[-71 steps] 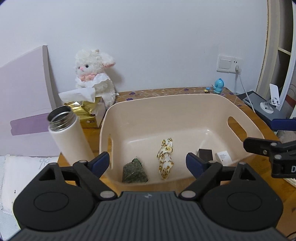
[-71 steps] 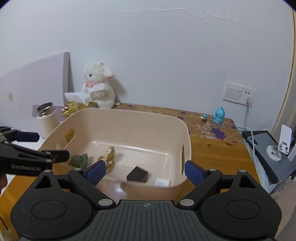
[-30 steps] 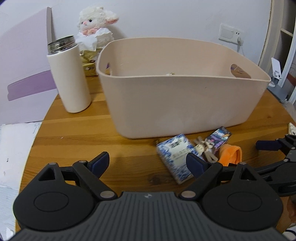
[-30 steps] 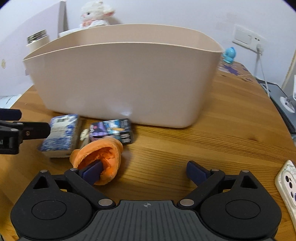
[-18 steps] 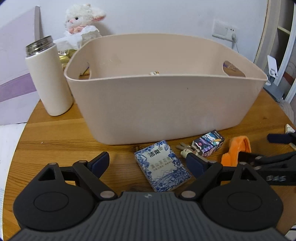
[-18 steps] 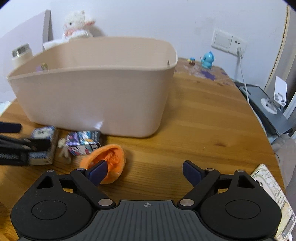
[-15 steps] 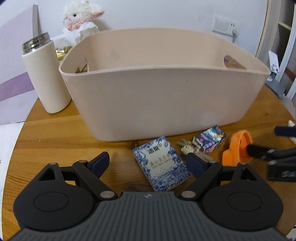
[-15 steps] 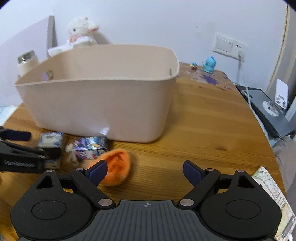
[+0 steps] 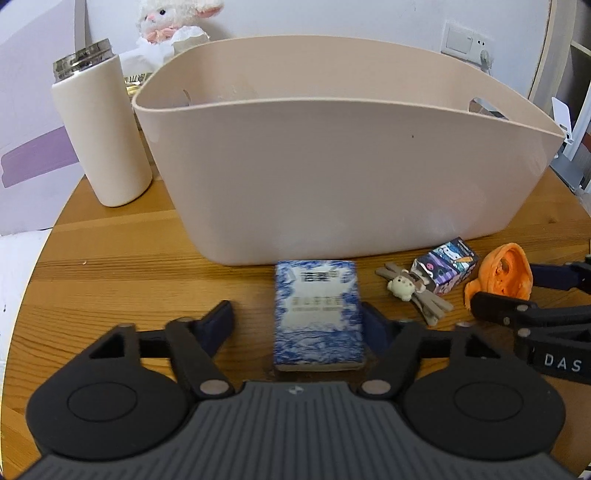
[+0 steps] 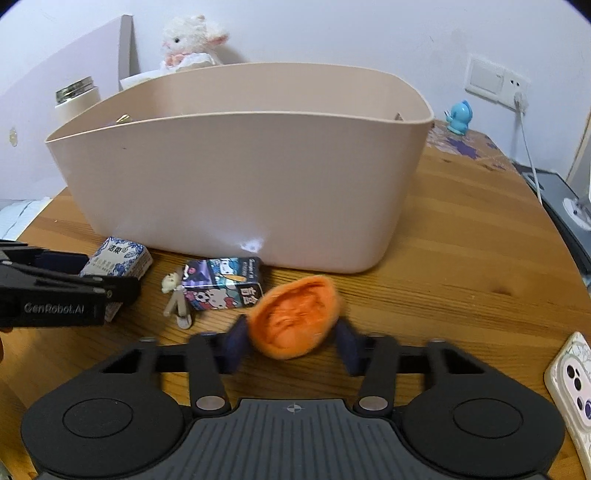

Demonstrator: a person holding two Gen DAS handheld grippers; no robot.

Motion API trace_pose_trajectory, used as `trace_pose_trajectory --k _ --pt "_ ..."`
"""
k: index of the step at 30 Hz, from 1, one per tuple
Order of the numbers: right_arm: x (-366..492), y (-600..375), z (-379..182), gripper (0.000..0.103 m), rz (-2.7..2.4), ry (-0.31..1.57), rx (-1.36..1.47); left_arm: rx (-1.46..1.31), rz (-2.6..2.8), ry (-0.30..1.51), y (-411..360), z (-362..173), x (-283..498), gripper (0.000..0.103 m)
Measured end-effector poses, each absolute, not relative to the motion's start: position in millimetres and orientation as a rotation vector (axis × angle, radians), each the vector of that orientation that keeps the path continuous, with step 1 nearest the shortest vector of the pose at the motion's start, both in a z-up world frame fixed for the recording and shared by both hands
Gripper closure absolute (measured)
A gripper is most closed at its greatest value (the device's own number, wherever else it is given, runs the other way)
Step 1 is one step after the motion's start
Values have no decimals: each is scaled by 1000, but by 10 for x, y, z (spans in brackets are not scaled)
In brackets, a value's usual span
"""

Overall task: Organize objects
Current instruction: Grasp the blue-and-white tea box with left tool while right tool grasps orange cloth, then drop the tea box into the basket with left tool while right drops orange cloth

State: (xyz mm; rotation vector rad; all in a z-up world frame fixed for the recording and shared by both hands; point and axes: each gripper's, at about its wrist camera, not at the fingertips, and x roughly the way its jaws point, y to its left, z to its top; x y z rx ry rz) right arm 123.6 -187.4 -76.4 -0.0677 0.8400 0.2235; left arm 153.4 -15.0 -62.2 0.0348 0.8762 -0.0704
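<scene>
On the round wooden table (image 9: 110, 266), through my left wrist camera, I see my left gripper (image 9: 297, 323) spread around a flat blue-and-white patterned packet (image 9: 317, 314). Its right finger sits against the packet's edge; the left finger stands apart, so nothing is clamped. The packet lies just in front of the large beige plastic basket (image 9: 332, 166). To its right lie a small beige bear-shaped hair clip (image 9: 410, 291), a little cartoon-printed carton (image 9: 447, 266) lying on its side, and a soft orange pouch-like item (image 9: 502, 273) held between the black fingers of my right gripper (image 9: 517, 291). A cream-white steel-rimmed flask (image 9: 103, 125) stands left of the basket, with a white plush lamb (image 9: 173, 18) behind.

Through my right wrist camera, my right gripper (image 10: 291, 343) has its blue pads pressed against both sides of the orange item (image 10: 295, 321), pinching it close above the table (image 10: 461, 277). The carton (image 10: 221, 284) and bear clip (image 10: 173, 295) lie just left of it, near the basket (image 10: 240, 166) wall. My left gripper (image 10: 88, 280) reaches in beside the packet (image 10: 118, 258). A white phone (image 10: 572, 391) lies at the right edge.
</scene>
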Motion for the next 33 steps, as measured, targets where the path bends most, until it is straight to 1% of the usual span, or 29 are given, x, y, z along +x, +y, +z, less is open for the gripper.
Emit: trace_pose_trajectory --k 1,2,3,11,16,24,33 --pt "1232 -1869 -761 85 228 839 -69 32 -65 876 -145 -613 1536 43" --pt "1230 -1857 -760 89 231 839 -73 31 -65 874 -132 -601 1546 48" --pt "1224 -1844 -759 91 235 840 -78 31 -70 871 -129 -589 1544 55" --pt "1102 -1877 -672 93 233 826 -74 20 -75 886 -113 -558 1467 56" --pt "973 -1967 -447 93 233 775 -67 26 -87 855 -110 -449 1309 56" --pt "817 -2110 41 93 237 646 -57 44 -110 763 -105 -74 1062 56" --pt "939 -2194 454 93 228 530 -52 53 -123 643 -180 380 1001 56"
